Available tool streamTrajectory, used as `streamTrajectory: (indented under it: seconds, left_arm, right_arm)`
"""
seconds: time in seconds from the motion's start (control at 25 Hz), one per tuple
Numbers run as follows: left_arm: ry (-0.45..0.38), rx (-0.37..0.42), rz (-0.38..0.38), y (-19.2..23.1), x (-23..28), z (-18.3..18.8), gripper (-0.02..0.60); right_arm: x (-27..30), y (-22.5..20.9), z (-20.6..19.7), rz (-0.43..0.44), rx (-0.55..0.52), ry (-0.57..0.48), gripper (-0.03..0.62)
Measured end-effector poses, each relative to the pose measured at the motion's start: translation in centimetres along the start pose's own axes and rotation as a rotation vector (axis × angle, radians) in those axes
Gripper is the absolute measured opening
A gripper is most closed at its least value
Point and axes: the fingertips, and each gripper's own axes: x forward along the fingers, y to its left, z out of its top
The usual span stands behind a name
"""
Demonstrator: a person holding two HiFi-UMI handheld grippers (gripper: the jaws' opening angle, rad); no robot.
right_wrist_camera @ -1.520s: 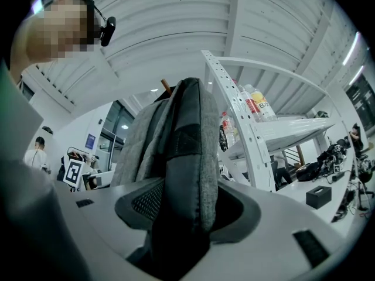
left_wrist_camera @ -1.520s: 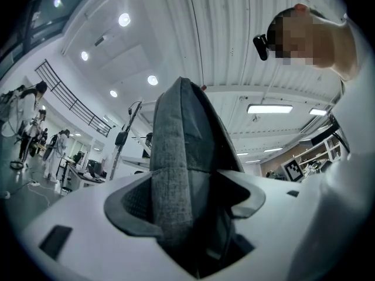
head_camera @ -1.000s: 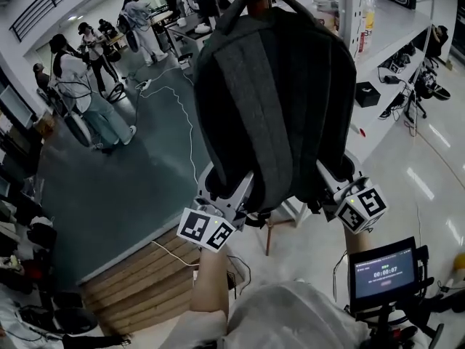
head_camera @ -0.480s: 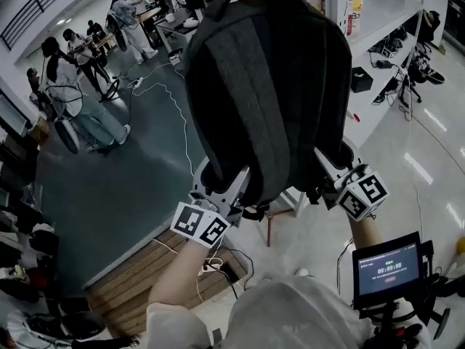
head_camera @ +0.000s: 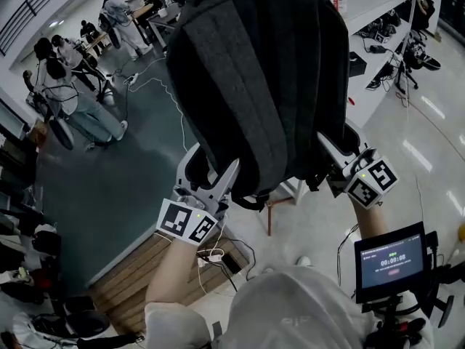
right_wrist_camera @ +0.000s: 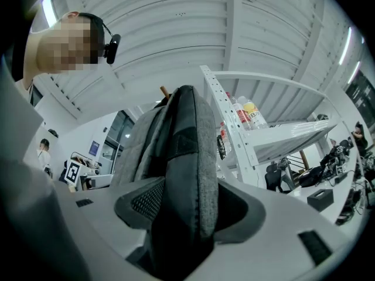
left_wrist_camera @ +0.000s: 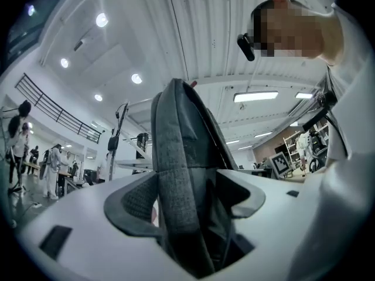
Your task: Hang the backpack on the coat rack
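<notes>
Two claws carry the whole load here. Your left claw [head_camera: 212,171] is clamped on the grey fabric edge of the backpack [head_camera: 261,86] near its lower left corner. Your right claw [head_camera: 340,145] is clenched on the padded edge at its lower right corner. The backpack is held upright in the air, high above the floor and clear of it, with its top reaching the upper edge of the head view.

You appear to be in the lifting step, offering the backpack up to the rack. Nothing shows it hooked yet. The next move calls for steering the top loop over a peg, then lowering until the peg takes the weight. Only then should you let either claw go.

The head view shows both claws and the back panel together, but it cuts off the top of the backpack. Each gripper view looks up along the backpack instead, and the right one catches a brown tip [right_wrist_camera: 166,92] just past its top, probably a peg of the coat rack. You cannot tell whether the loop is over it. That view also shows white shelving [right_wrist_camera: 231,122] just beside the backpack.
</notes>
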Motion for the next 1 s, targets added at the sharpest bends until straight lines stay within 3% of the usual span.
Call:
streamTrajectory:
  seconds: [0.24, 0.44, 0.64, 1.0]
  left_arm:
    - [-0.055, -0.041, 0.040, -1.6, -2.9, 2.4, 0.318]
    - [-0.098, -0.031, 0.059, -2.8, -3.9, 3.4, 0.318]
    - [-0.103, -0.047, 0.050, -4.4, -4.4, 3.1, 0.318]
    - [-0.092, -0.118, 0.069, -5.2, -5.2, 1.3, 0.318]
  right_arm:
    - [-3.7, 0.8, 4.7, -0.047, 0.045, -0.170, 0.236]
    - [-4.9, 2.0, 7.4, -0.018, 0.024, -0.235, 0.235]
    - [-5.5, 3.8, 7.5, 0.039, 0.055, -0.237, 0.235]
    - [-5.6, 5.3, 3.3, 0.035, 0.113, -0.161, 0.233]
